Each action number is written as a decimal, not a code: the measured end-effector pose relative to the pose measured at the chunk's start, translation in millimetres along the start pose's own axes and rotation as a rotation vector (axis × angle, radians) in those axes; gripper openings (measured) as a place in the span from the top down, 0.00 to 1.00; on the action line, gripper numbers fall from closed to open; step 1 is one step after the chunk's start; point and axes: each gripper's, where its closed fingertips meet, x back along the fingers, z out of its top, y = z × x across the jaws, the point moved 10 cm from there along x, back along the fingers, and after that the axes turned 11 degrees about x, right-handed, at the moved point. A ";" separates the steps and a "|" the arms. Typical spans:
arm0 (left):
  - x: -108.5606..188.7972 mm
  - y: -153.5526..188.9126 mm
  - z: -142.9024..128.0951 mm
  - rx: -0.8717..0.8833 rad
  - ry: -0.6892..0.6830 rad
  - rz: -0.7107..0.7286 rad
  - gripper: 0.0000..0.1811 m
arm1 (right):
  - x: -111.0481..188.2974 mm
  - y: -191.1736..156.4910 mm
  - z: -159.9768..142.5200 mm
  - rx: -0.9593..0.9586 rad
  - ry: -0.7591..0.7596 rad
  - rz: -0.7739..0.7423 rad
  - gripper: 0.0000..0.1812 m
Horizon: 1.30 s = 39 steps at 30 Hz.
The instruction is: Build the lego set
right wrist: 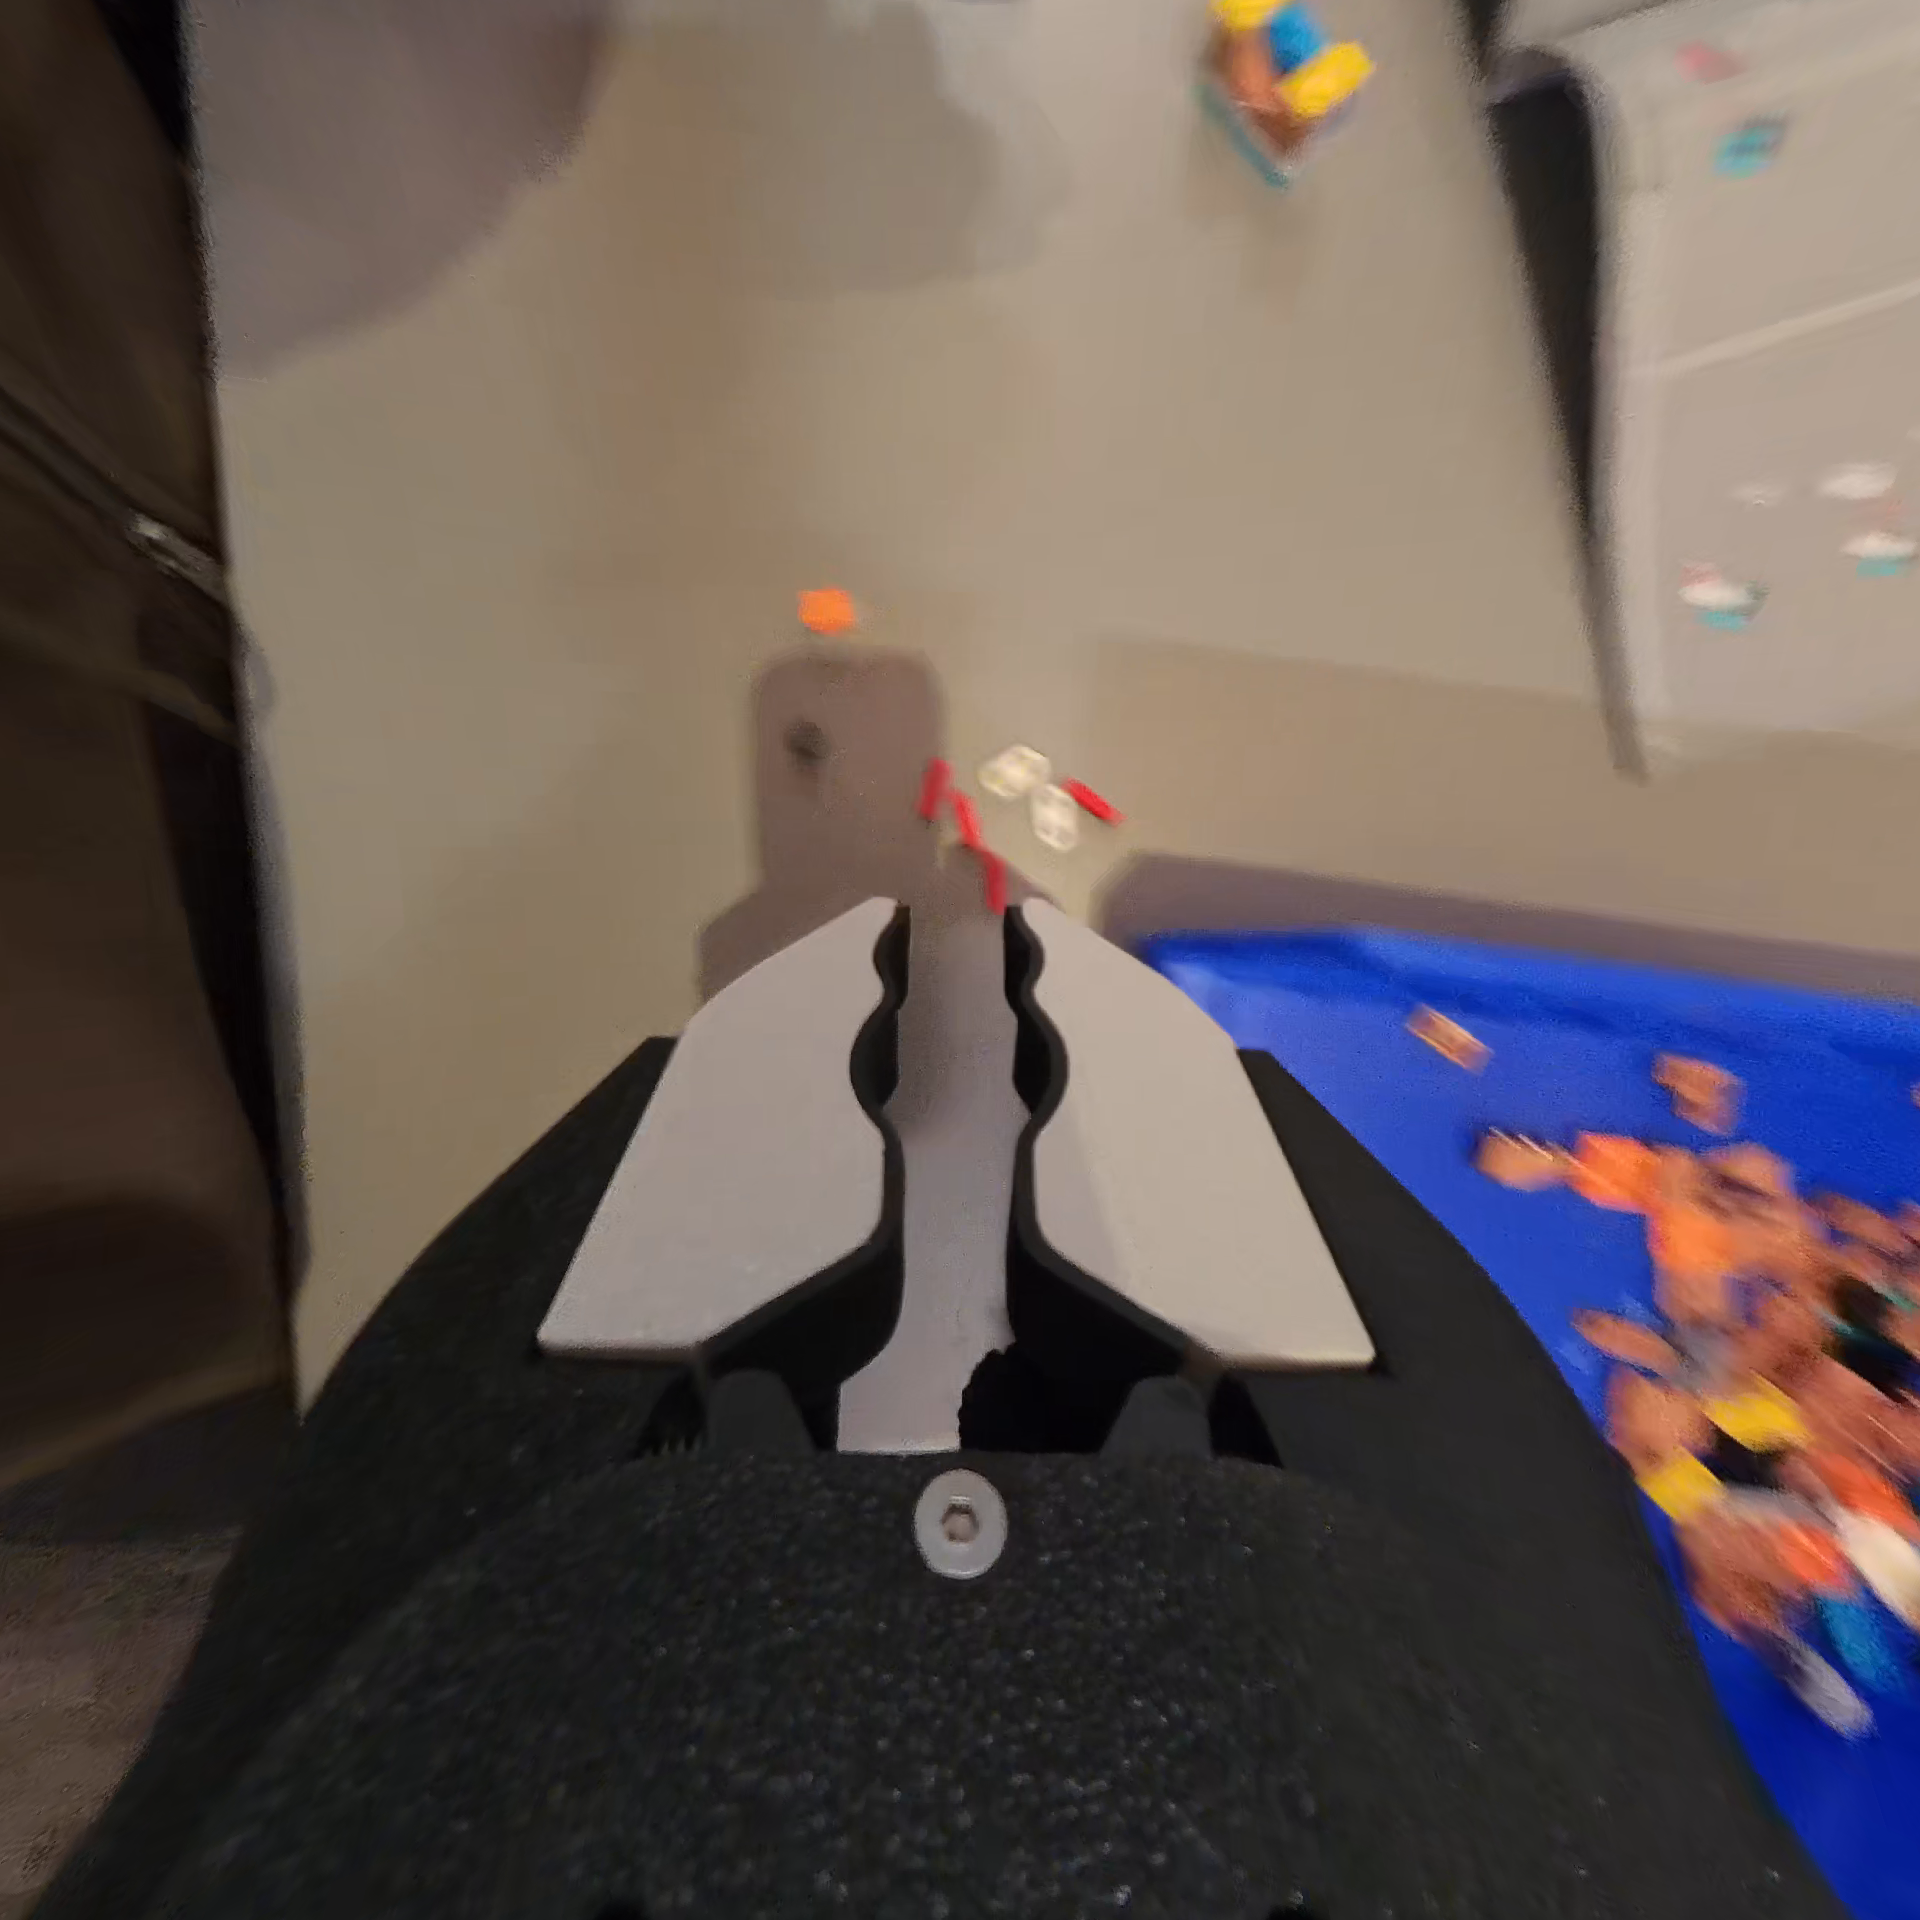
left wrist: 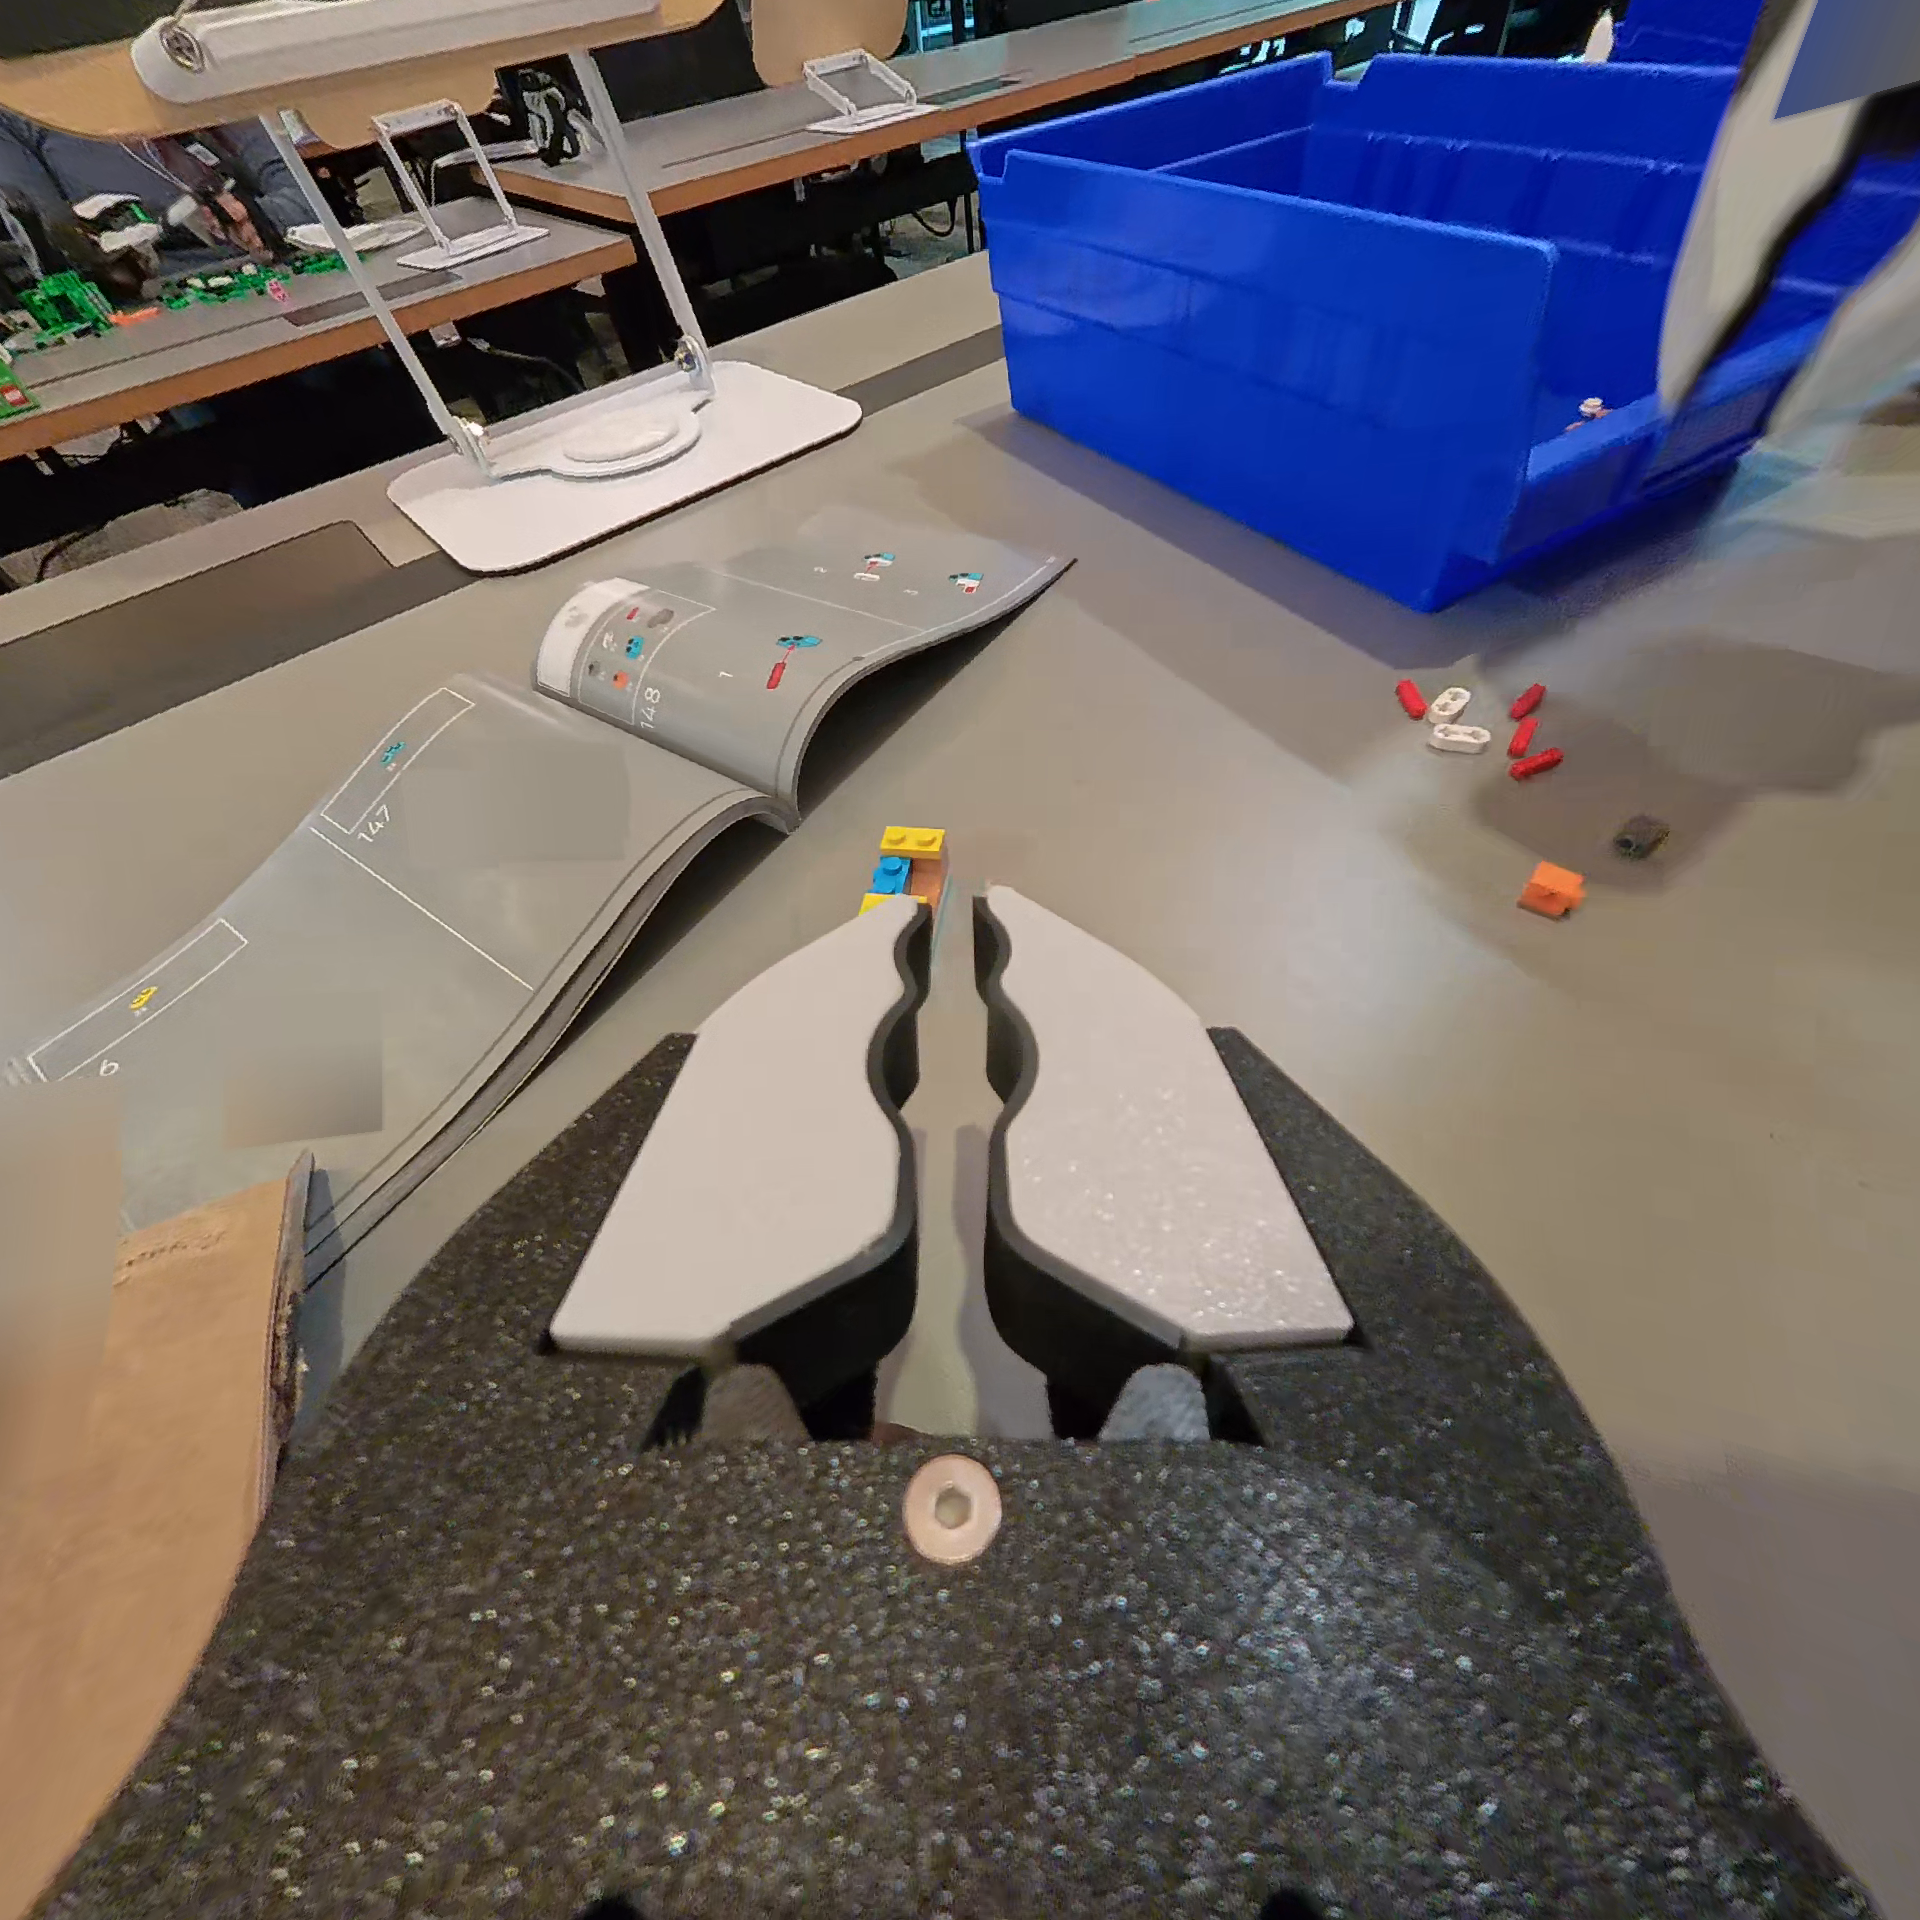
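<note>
My left gripper [left wrist: 951, 899] is low over the grey table, its jaws almost together. It grips a small lego assembly [left wrist: 912, 857] of yellow, blue and brown bricks at the fingertips. The assembly also shows at the top of the blurred right wrist view [right wrist: 1288, 83]. My right gripper [right wrist: 956, 909] is slightly open and empty, above the table near several red pins [right wrist: 966, 821] and two white pieces [right wrist: 1029, 790]. An orange piece [right wrist: 826, 610] and a dark grey piece [right wrist: 805, 743] lie just beyond. In the left wrist view these loose parts [left wrist: 1496, 727] lie to the right.
A blue bin [left wrist: 1299, 343] stands at the back right; its tray [right wrist: 1455, 987] holds many orange and yellow pieces. An open instruction booklet [left wrist: 468, 883] lies on the left. A white lamp base [left wrist: 644, 447] is behind it. A cardboard edge [left wrist: 135, 1455] is at near left.
</note>
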 end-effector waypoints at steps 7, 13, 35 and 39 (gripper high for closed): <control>-2.1 -1.6 0.4 0.002 -0.009 0.008 0.96 | 13.2 64.5 -55.0 -0.001 -0.236 -0.044 0.91; -1.0 -6.0 1.2 0.025 0.005 0.019 0.96 | -17.2 70.9 -73.6 0.078 -0.357 0.065 0.91; -1.1 -0.4 -0.3 -0.002 -0.018 -0.009 0.96 | -16.5 -9.5 11.2 0.103 -0.023 0.047 0.96; 0.1 0.3 -0.5 0.001 -0.013 -0.015 0.96 | -53.5 -22.8 13.2 0.113 -0.052 0.073 0.96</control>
